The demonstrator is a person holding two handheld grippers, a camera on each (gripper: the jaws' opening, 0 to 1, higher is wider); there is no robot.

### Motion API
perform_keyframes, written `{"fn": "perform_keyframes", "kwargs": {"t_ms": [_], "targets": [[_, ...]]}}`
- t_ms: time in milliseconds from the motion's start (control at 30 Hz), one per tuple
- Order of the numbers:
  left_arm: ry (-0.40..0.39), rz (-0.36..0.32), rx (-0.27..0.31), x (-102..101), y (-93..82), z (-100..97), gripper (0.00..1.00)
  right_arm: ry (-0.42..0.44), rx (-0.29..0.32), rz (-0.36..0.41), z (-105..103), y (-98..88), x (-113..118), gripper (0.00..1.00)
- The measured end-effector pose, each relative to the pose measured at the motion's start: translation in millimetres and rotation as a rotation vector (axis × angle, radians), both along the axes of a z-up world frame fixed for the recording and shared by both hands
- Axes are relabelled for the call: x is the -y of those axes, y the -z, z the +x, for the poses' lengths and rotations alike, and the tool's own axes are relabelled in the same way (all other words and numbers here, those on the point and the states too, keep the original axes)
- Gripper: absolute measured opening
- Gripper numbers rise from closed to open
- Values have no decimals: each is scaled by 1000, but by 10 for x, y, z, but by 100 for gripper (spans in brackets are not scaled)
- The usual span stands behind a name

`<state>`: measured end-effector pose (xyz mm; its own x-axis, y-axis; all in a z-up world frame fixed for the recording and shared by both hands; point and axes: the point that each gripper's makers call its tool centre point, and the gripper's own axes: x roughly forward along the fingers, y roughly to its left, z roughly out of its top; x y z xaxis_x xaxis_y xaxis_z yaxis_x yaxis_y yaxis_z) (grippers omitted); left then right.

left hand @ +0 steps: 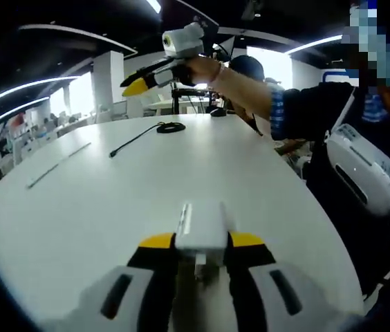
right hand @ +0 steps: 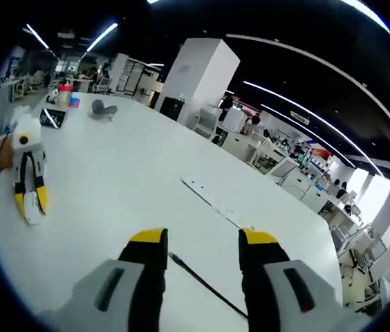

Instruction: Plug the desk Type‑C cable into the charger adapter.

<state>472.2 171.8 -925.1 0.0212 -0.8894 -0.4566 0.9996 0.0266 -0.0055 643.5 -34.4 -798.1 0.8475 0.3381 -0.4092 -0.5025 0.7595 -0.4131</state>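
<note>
My left gripper (left hand: 202,243) is shut on a white charger adapter (left hand: 200,228), held low over the white table (left hand: 77,228). The black Type-C cable (left hand: 137,137) lies further along the table, its free end pointing left and a coil (left hand: 171,127) at the far end. A person's hand holds my right gripper (left hand: 143,79) in the air above that coil. In the right gripper view, my right gripper (right hand: 202,238) is open, and the cable (right hand: 198,280) lies on the table below, between the jaws. The left gripper (right hand: 29,197) with the adapter (right hand: 33,209) is at the left.
A long socket strip (right hand: 217,202) is set flush in the table. A grey object (right hand: 102,108), a red cup (right hand: 64,93) and a dark flat device (right hand: 53,117) sit at the far end. A person (left hand: 347,138) stands at the table's right edge.
</note>
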Motion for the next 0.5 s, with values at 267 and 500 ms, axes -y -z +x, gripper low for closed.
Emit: {"fn": "perform_keyframes", "kwargs": {"t_ms": [267, 500], "targets": [[1, -3, -1, -3, 9, -7, 27, -13, -92, -113, 191, 228, -1, 41], [1, -6, 0, -5, 16, -25, 27, -53, -160, -176, 271, 353, -97, 40]]}}
